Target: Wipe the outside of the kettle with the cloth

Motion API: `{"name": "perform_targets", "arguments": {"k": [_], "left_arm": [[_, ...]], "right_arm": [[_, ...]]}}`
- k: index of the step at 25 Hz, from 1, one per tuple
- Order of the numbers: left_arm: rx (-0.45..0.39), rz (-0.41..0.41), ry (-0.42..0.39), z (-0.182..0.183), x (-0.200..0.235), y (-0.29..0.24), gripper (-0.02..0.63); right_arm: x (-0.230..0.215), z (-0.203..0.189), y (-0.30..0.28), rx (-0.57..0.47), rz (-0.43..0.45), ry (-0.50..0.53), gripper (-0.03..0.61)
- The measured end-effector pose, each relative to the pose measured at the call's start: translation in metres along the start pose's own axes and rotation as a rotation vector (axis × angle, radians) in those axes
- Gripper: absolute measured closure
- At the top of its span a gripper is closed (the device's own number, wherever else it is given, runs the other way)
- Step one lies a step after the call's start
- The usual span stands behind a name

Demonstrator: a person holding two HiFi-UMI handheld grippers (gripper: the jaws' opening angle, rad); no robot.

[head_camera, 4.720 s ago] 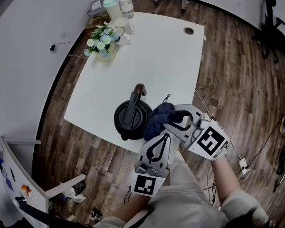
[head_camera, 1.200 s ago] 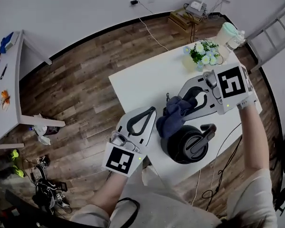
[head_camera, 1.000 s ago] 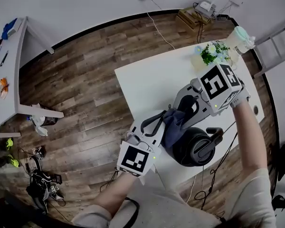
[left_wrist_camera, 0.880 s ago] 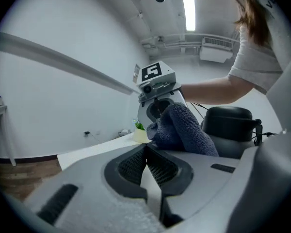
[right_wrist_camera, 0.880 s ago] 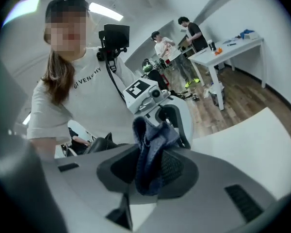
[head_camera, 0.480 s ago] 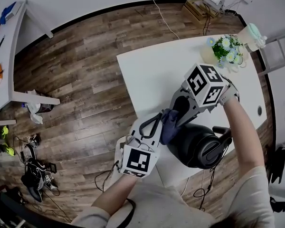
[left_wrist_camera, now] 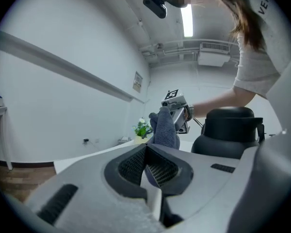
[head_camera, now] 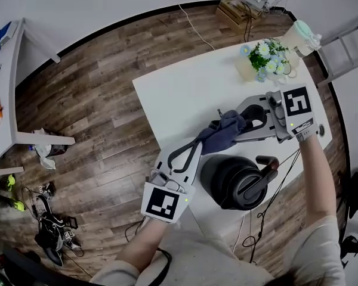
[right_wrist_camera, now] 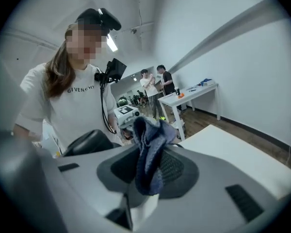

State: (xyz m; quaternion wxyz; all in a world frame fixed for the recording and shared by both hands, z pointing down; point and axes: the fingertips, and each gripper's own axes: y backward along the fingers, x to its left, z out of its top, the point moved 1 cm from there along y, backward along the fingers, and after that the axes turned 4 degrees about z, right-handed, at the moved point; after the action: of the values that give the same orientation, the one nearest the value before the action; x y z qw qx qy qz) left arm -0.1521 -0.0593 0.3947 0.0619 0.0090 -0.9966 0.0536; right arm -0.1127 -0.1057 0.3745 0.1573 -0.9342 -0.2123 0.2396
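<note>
Your right claw (right_wrist_camera: pixel 146 174) is clamped on the dark blue cloth (right_wrist_camera: pixel 149 144). The cloth stands bunched up above the closed jaws. The black kettle (right_wrist_camera: pixel 88 142) shows behind the claw body at left. The white worktop (right_wrist_camera: pixel 242 152) extends at right. The left claw (right_wrist_camera: pixel 129 117) shows just behind the cloth.

I count one round black kettle (head_camera: pixel 235 180), one dark blue cloth (head_camera: pixel 222 133) and two grey grippers, the left gripper (head_camera: pixel 194 149) and right gripper (head_camera: pixel 241 123). Two white tables: the middle table (head_camera: pixel 179 94) and the left-edge table (head_camera: pixel 3 112). One flower bunch (head_camera: pixel 262 55), upper right.
</note>
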Motion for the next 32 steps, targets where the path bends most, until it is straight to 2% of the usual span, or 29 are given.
{"name": "perform_targets", "arguments": {"k": [3, 6, 9, 13, 16, 21, 25, 28, 30, 32], "left_arm": [[-0.039, -0.081, -0.065, 0.025, -0.016, -0.024, 0.606], [-0.052, -0.162, -0.059, 0.034, -0.035, -0.048, 0.606], [-0.043, -0.257, -0.053, 0.031, -0.051, -0.068, 0.606], [0.008, -0.259, -0.068, 0.019, -0.044, -0.079, 0.606], [0.048, -0.275, -0.044, 0.005, -0.043, -0.078, 0.606], [0.09, -0.305, -0.044, -0.012, -0.045, -0.073, 0.606], [0.114, -0.314, -0.044, -0.024, -0.042, -0.065, 0.606], [0.129, -0.309, -0.033, -0.031, -0.041, -0.057, 0.606], [0.139, -0.305, -0.03, -0.035, -0.04, -0.053, 0.606], [0.146, -0.304, -0.03, -0.036, -0.04, -0.047, 0.606]], "right_arm": [[0.031, 0.007, 0.031, 0.006, -0.023, 0.019, 0.494], [0.062, 0.004, 0.045, 0.039, 0.002, -0.024, 0.494], [0.068, -0.014, 0.044, 0.077, 0.025, -0.108, 0.494], [0.045, -0.045, 0.036, 0.075, 0.048, -0.128, 0.494], [0.027, -0.063, 0.027, 0.057, 0.051, -0.172, 0.494], [0.012, -0.11, 0.005, 0.131, 0.078, -0.289, 0.494], [0.002, -0.126, -0.007, 0.084, 0.071, -0.344, 0.494], [-0.008, -0.138, -0.009, 0.086, -0.011, -0.332, 0.494], [-0.016, -0.139, 0.005, 0.072, -0.14, -0.283, 0.494], [-0.011, -0.124, 0.033, 0.007, -0.282, -0.225, 0.494]]}}
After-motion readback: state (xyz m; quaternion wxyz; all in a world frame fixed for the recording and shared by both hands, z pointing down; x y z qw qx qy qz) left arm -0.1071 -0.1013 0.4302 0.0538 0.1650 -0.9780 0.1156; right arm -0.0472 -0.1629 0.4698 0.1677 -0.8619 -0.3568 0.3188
